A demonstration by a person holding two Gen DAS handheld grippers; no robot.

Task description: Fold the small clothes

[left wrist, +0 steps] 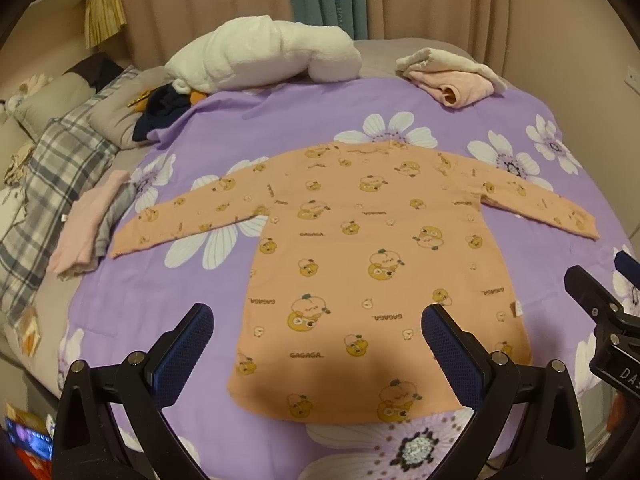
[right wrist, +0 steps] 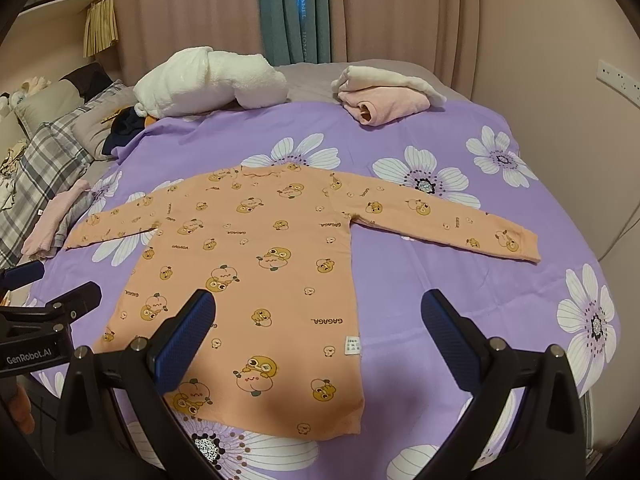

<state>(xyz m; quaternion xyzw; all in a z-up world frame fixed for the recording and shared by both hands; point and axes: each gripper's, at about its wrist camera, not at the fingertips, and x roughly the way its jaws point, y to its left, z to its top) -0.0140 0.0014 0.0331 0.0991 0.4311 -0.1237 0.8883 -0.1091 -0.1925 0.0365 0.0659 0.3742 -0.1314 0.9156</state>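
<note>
Both tongs, left (left wrist: pixel 318 328) and right (right wrist: pixel 318 316), released above shirt (left wrist: pixel 360 260).
Shirt flat, unfolded; next, likely grip 1 sleeve.

Warm, dim room light from overhead; a soft shadow darkens the shirt's (left wrist: pixel 360 280) hem (nearest the cameras). Fisheye bends the edges, corners vignette black.

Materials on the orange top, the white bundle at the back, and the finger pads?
Orange top: looks like soft matte knit cotton, printed with cartoons, ribbed cuffs; fibre uncertain.
White bundle: fluffy fleece or plush, judging by its fuzzy nap.
Finger pads: blue, cross-hatched texture, probably rubber or textured plastic.
</note>
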